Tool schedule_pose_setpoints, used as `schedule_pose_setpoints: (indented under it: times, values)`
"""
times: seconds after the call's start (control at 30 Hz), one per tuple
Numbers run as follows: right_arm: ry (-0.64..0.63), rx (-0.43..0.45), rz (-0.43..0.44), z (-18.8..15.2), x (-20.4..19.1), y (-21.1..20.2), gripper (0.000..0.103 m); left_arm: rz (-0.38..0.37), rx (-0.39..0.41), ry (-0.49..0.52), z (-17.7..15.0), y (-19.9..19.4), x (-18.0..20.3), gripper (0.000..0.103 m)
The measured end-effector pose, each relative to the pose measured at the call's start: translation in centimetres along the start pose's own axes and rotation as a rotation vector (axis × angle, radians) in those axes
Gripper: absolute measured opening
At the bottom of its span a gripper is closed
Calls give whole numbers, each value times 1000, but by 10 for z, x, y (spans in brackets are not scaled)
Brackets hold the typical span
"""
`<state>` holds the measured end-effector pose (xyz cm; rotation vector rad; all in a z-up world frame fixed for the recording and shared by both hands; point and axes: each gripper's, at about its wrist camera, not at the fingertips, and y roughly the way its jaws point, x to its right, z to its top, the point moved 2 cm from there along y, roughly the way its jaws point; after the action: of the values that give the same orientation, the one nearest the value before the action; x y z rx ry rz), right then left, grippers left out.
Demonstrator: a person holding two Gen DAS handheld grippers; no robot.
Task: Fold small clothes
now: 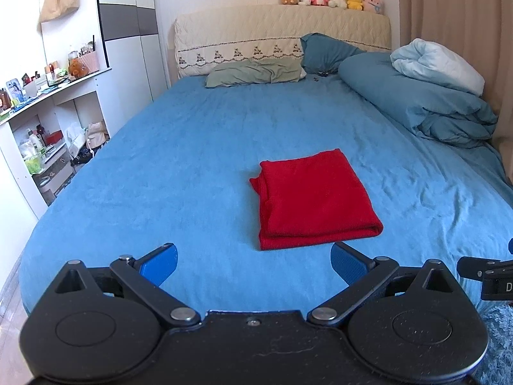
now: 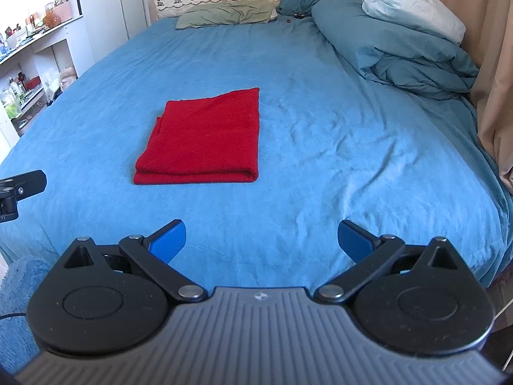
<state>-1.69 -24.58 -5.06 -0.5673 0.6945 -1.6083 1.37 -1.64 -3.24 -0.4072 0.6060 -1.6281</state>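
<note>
A red garment lies folded into a flat rectangle on the blue bed sheet; it also shows in the right wrist view. My left gripper is open and empty, held just short of the garment's near edge. My right gripper is open and empty, lower right of the garment and apart from it. Each gripper's body shows at the edge of the other's view: the right one and the left one.
A bunched blue duvet and pillows lie at the head of the bed. White shelves with clutter stand on the left. A beige curtain hangs on the right. A blue rug lies on the floor.
</note>
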Motion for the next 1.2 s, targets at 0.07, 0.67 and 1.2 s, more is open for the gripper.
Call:
schedule_pose_setpoints:
  times: [0.07, 0.67, 1.2]
  values:
    - [7, 0, 1, 0, 1, 0, 103, 3, 2, 1, 0, 0, 0, 103]
    - [17, -2, -6, 1, -3, 2, 103, -11, 0, -4, 1, 2, -2, 103]
    - [11, -2, -6, 0, -9, 2, 103, -31, -10, -14, 1, 3, -6, 103]
